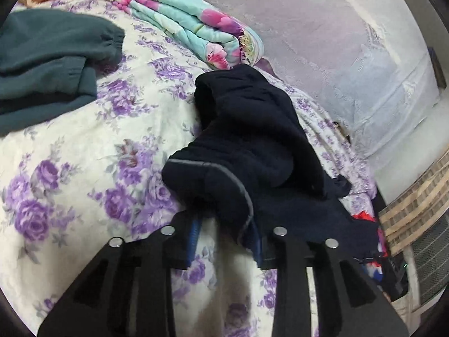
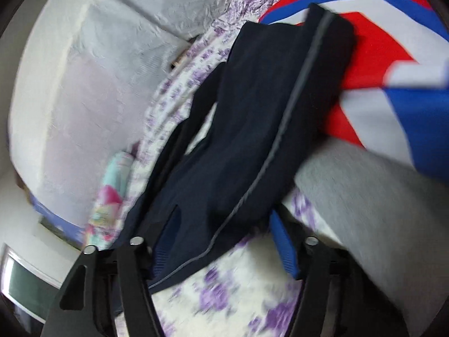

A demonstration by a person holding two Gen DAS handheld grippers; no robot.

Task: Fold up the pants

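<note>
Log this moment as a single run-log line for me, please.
left gripper: navy pants hem between pads, grip unclear | right gripper: open around navy pants | surface: floral bed

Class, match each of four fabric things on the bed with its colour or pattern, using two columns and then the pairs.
Things:
1. pants between the gripper fingers
2. folded quilt
3. bedsheet
4. fleece garment at far left

Colours:
A. white with purple flowers
B. dark navy with grey piping
C. teal green
D. mint with pink flowers

Pairs: 1-B, 2-D, 3-A, 4-C
</note>
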